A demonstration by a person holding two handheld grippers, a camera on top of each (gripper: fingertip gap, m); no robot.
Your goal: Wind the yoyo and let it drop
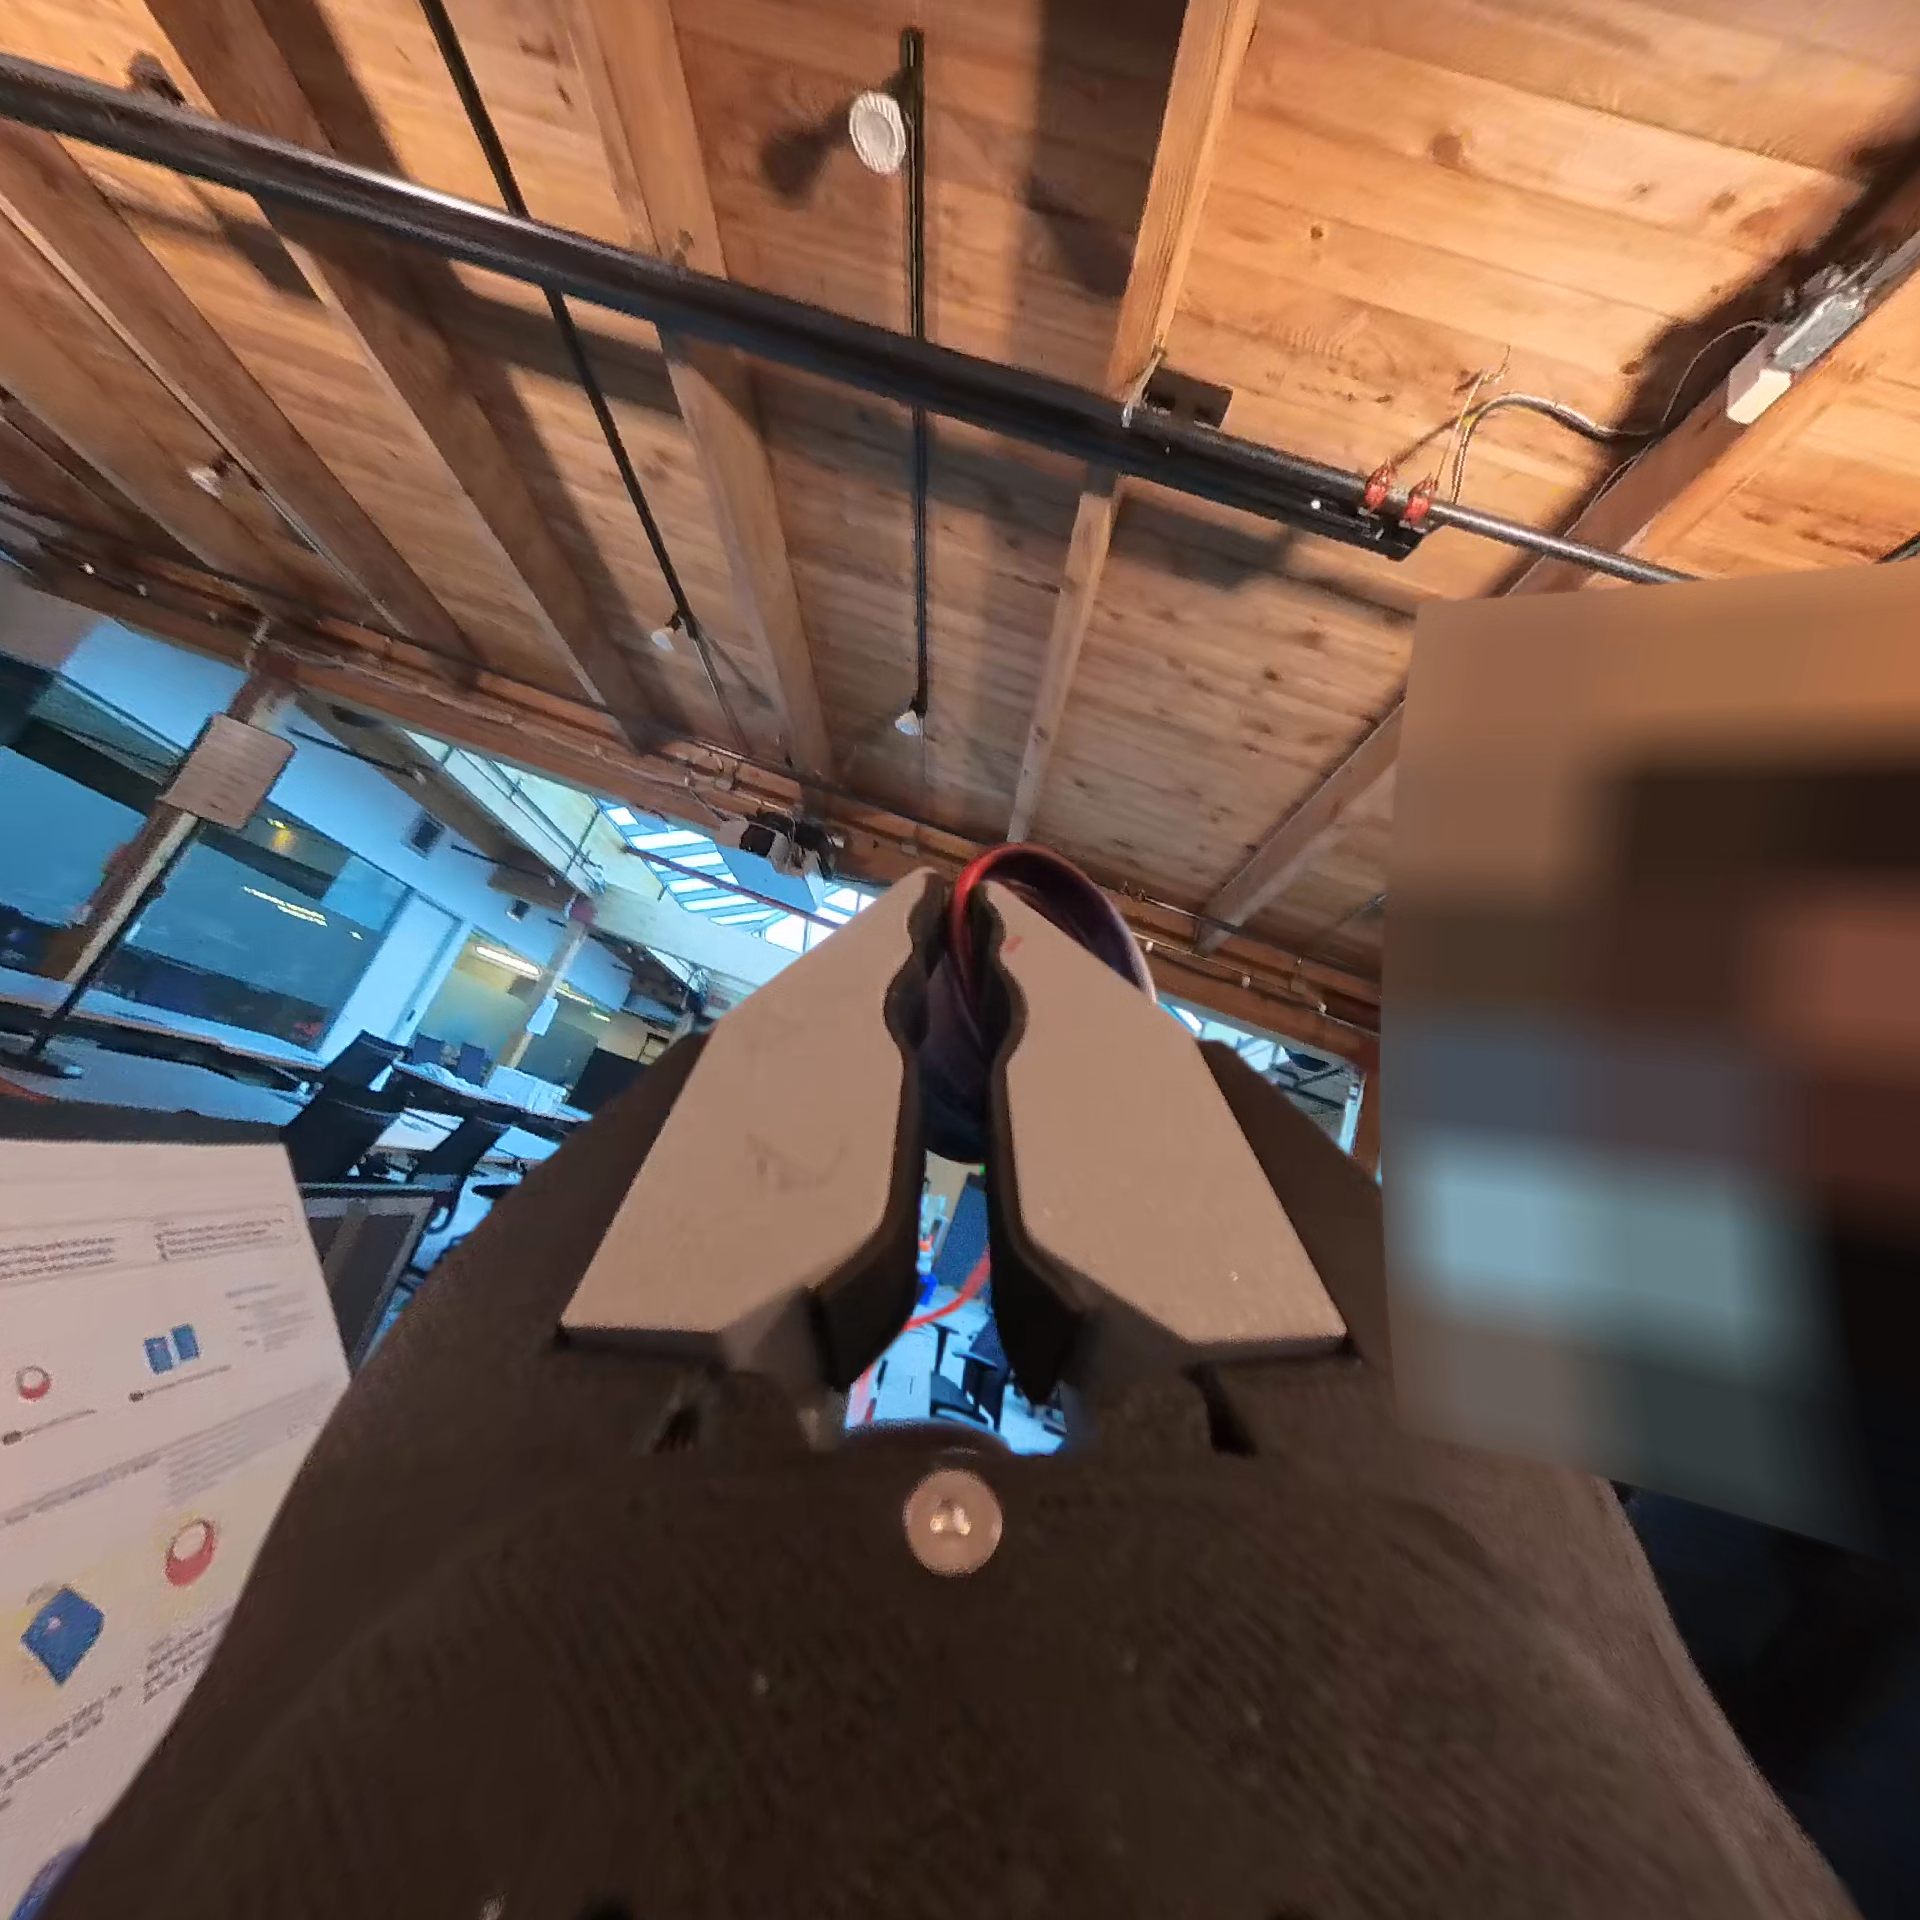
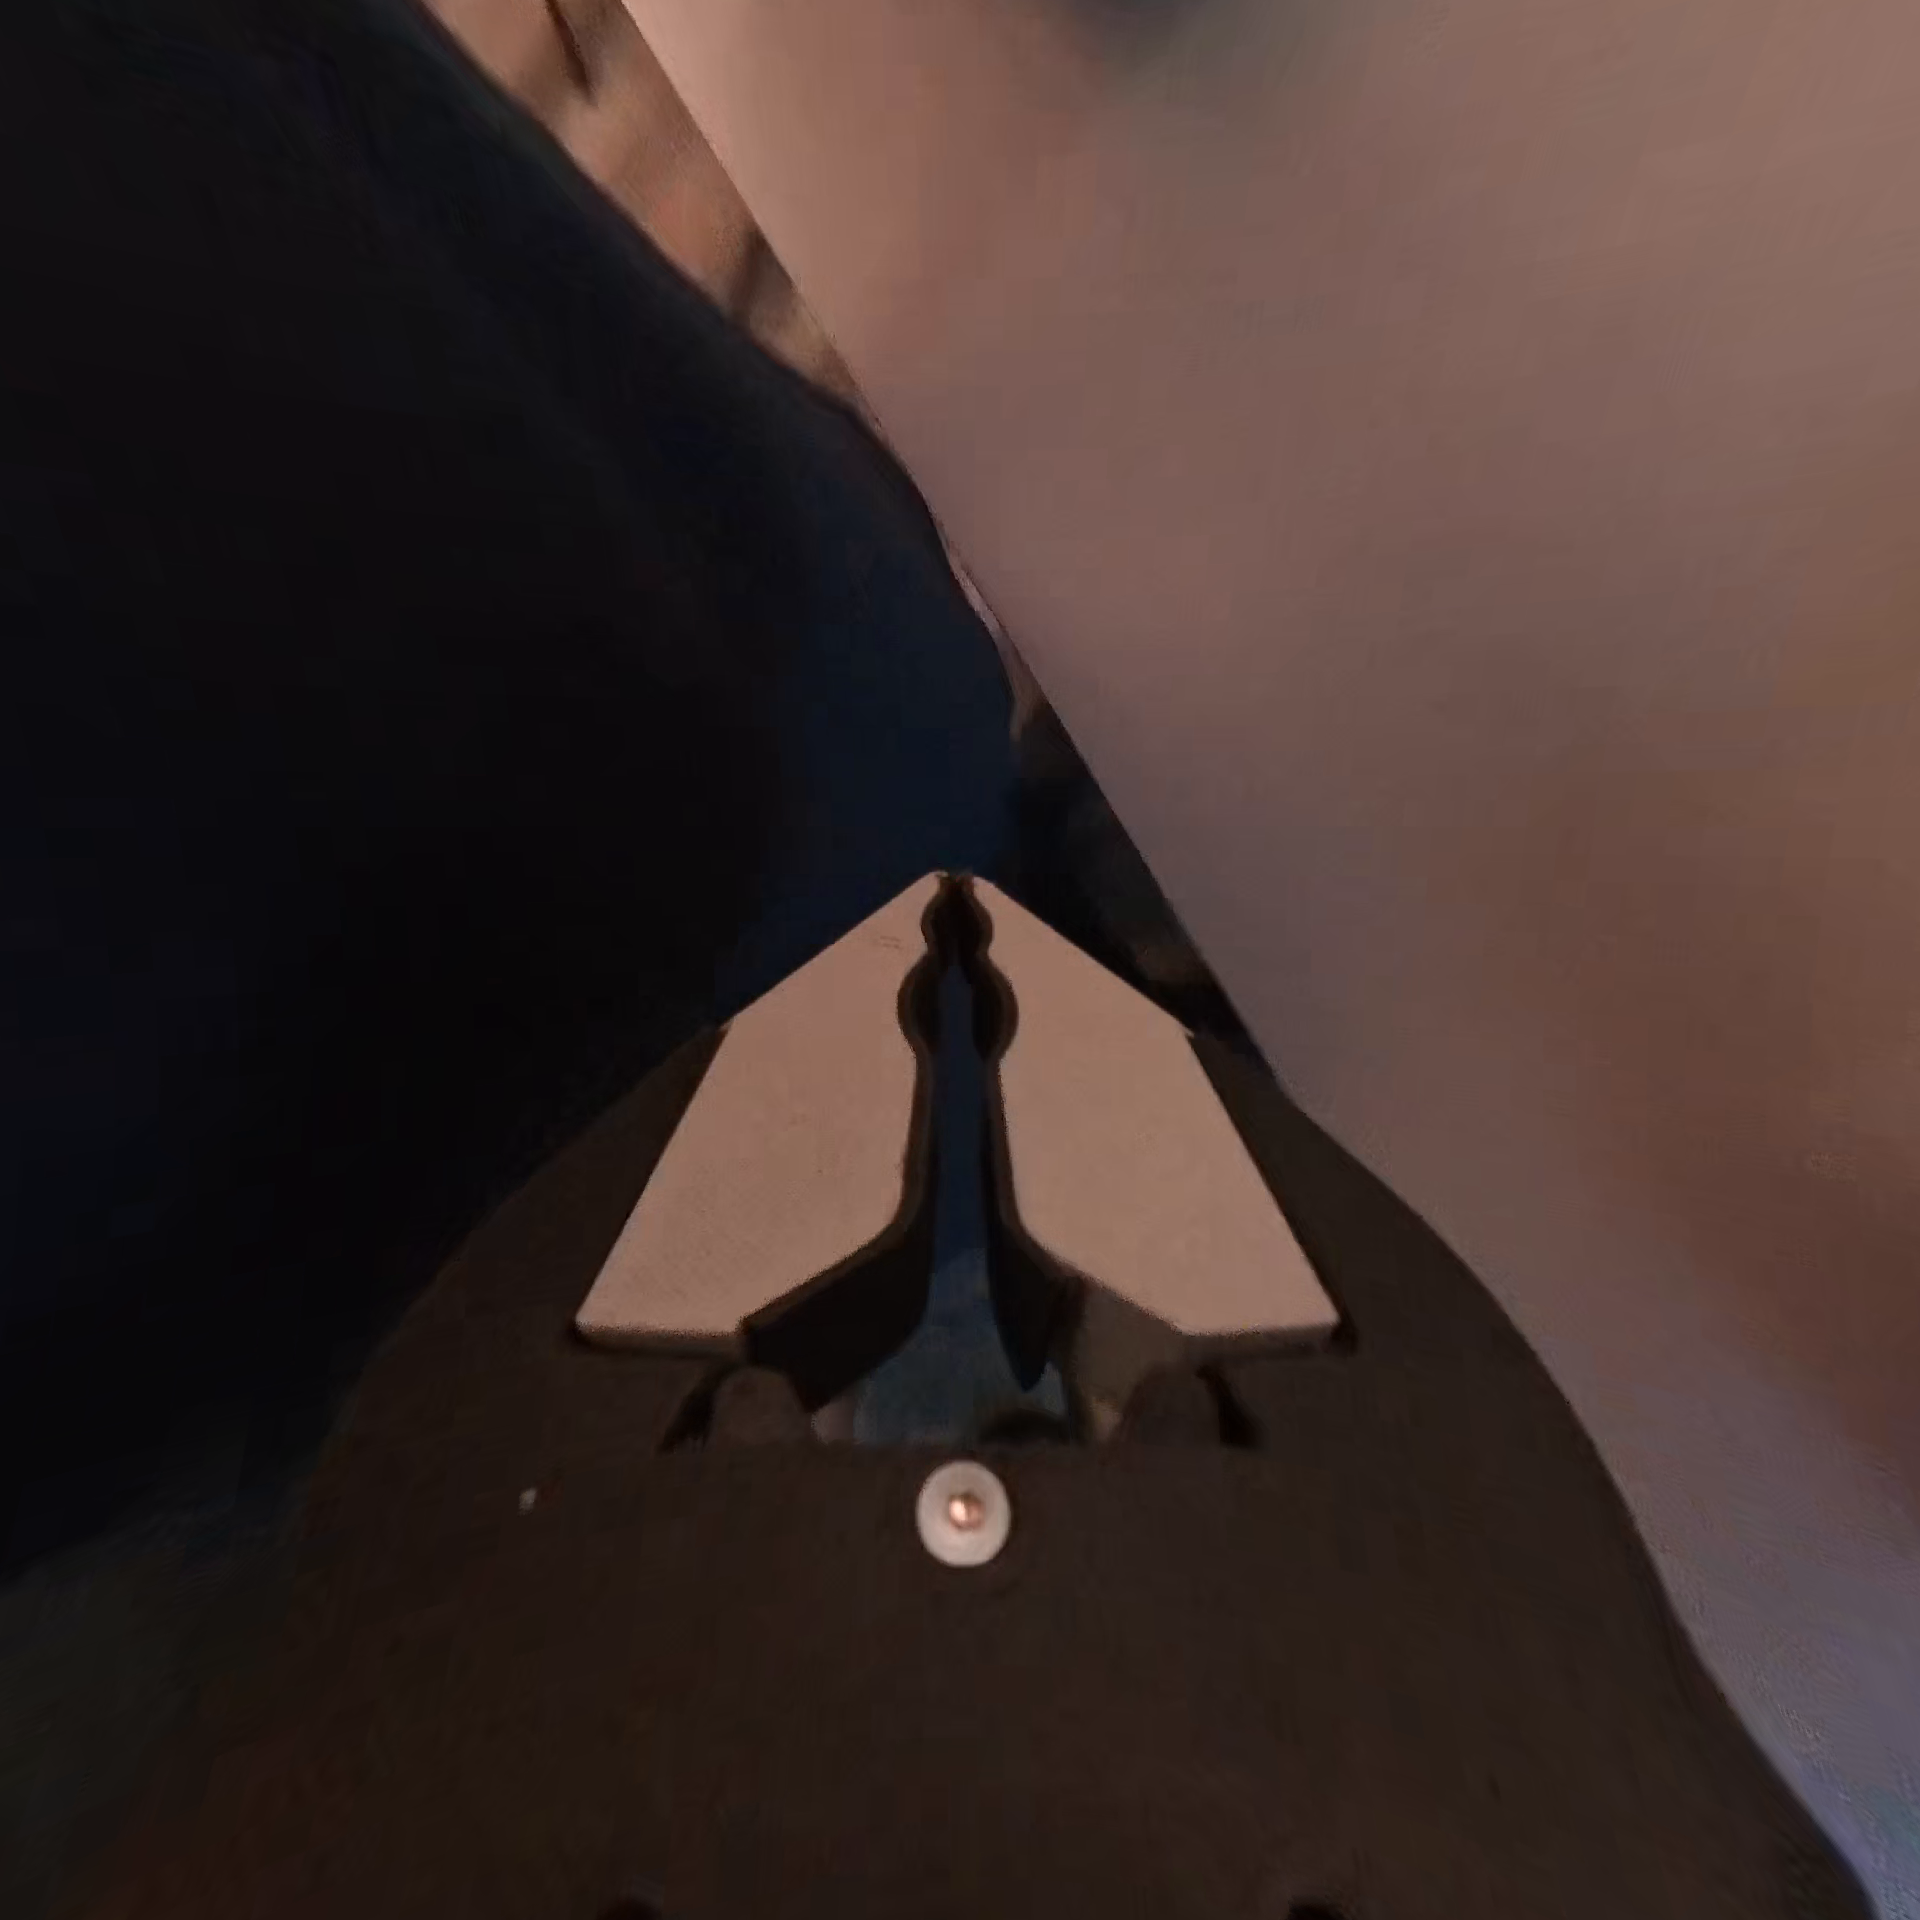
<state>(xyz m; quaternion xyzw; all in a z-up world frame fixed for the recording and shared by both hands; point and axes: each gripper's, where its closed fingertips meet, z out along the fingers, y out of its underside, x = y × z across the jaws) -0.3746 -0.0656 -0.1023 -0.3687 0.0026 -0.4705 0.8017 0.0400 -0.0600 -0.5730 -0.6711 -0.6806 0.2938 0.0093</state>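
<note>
Red and dark purple show at the tips of the left gripper (image 1: pixel 958 914): the yoyo (image 1: pixel 1081 914) is pinched edge-on between its two grey fingers (image 1: pixel 769 1132), which press on it from both sides. The yoyo's red rim pokes out above the fingertips and its purple body curves away to the right, partly hidden behind the right-hand finger. This gripper points upward, so behind the yoyo lies a wooden plank ceiling (image 1: pixel 1299 260) crossed by beams and a long black pipe (image 1: pixel 644 281). Lower down, a bright office space with windows and dark chairs (image 1: pixel 353 1081) shows to the left, and a white printed sheet (image 1: pixel 145 1382) with small coloured pictures stands at the left edge.

The right gripper (image 2: pixel 956 883) has its fingertips drawn together, with nothing visible between them. It sits very close to dark clothing (image 2: pixel 416 623) on the left, and a blurred pale surface fills the right side; the picture is too dim and smeared to tell more.
</note>
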